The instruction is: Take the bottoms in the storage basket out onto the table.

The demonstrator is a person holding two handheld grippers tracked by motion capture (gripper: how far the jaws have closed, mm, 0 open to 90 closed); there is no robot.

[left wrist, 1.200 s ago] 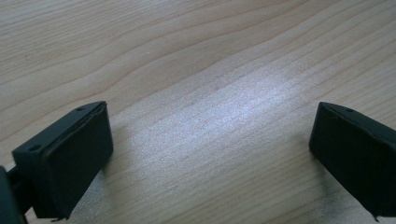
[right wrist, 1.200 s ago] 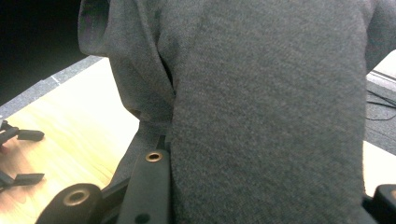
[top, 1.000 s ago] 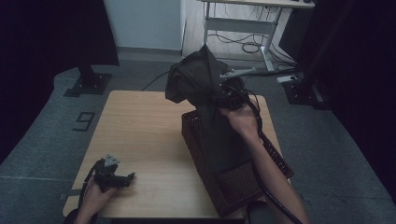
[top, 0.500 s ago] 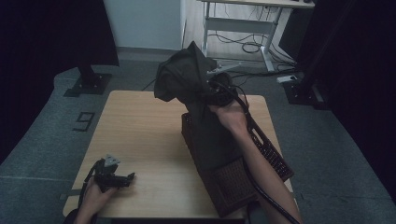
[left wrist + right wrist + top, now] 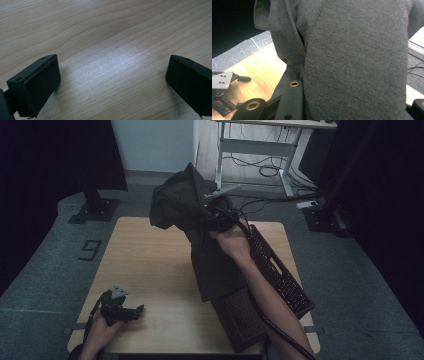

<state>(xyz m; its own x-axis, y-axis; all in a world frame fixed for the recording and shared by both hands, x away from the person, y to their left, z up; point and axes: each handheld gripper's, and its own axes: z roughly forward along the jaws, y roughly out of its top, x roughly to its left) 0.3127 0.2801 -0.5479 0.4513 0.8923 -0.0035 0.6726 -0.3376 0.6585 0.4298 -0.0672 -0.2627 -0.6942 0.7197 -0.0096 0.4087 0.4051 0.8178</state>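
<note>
A pale wooden table (image 5: 150,265) is seen from above, with a dark woven basket (image 5: 280,285) along its right side. A large dark garment (image 5: 200,235) is held up over the basket by the right gripper (image 5: 220,217), whose jaws are clamped on a bunch of the cloth at the far end; its lower edge drapes down to the basket's near part. Compared with a second ago, the garment has been carried leftward, toward the middle of the table, and a little higher. This is judged to mean it is being lifted out of the basket, to be laid on the open table. In the right gripper view, grey fabric is pressed between the jaws. At the near left, the left gripper (image 5: 122,307) is rested on the table, unmoved, its jaws spread wide with nothing between them.
</note>
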